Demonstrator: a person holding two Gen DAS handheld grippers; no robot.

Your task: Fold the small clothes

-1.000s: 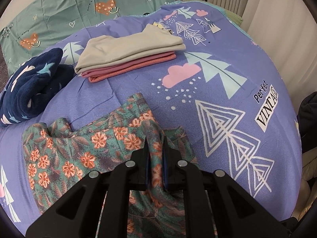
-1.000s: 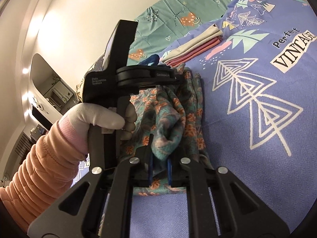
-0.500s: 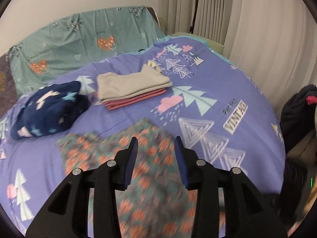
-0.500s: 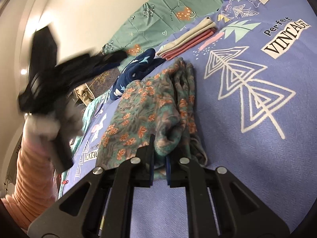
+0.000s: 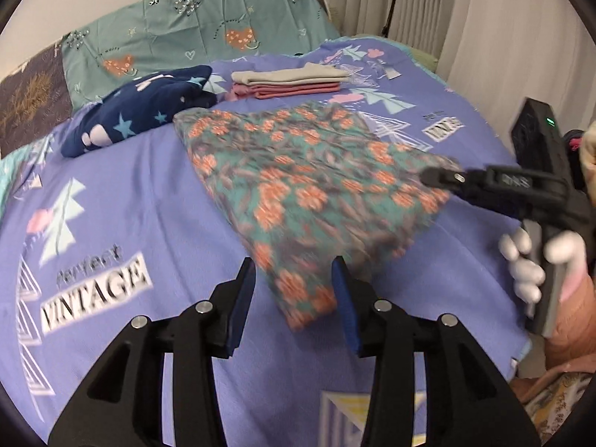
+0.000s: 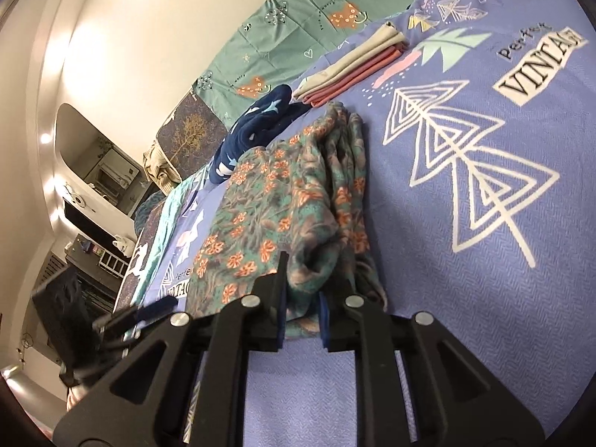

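Observation:
A teal garment with orange flowers (image 5: 309, 190) lies spread on the purple patterned bedspread (image 5: 123, 201). My left gripper (image 5: 294, 290) is open and empty, its fingers either side of the garment's near corner. My right gripper (image 6: 301, 294) has its jaws slightly parted around a bunched fold of the same garment (image 6: 283, 201); it also shows at the right of the left wrist view (image 5: 443, 177), at the garment's right edge. The garment is blurred in the left wrist view.
A folded stack of beige and pink clothes (image 5: 290, 82) lies behind the garment. A navy star-print fleece (image 5: 141, 108) lies crumpled to its left. Teal pillows (image 5: 193, 37) line the headboard. Curtains (image 5: 465, 18) hang at the right. The bed edge drops off at right.
My left gripper let go of the garment, opened and pulled back to the left. The garment now lies spread out flatter. My right gripper's jaws have parted slightly on the fold.

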